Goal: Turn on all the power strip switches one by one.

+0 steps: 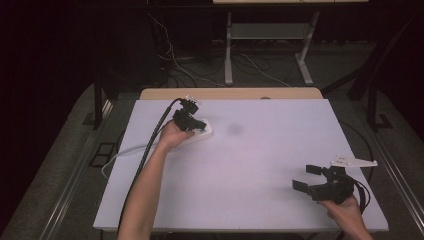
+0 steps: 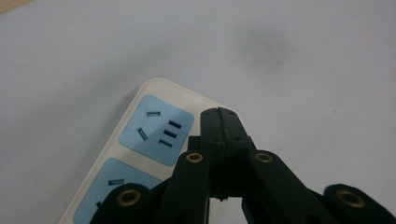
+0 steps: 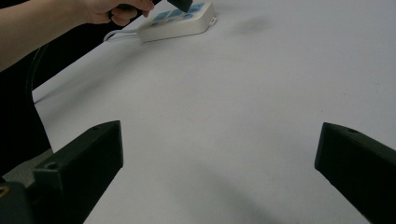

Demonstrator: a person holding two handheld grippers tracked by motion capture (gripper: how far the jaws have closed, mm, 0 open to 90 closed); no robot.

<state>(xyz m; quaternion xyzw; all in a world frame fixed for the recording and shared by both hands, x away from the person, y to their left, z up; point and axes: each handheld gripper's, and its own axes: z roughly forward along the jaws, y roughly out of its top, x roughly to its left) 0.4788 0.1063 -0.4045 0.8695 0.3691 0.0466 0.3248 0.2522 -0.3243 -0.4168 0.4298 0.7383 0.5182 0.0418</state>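
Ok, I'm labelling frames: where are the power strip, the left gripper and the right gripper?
power strip point(image 2: 156, 130): left gripper view, on its blue socket face.
left gripper point(image 2: 219, 114): left gripper view, at the closed jaw tips.
right gripper point(image 1: 308, 176): high view, midway between its open jaw tips.

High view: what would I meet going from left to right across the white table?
White cord trailing off the table's left edge → white power strip with pale blue sockets, with the left gripper over it, fingers shut → faint grey smudge → right gripper, fingers open, near the right edge of the white table.
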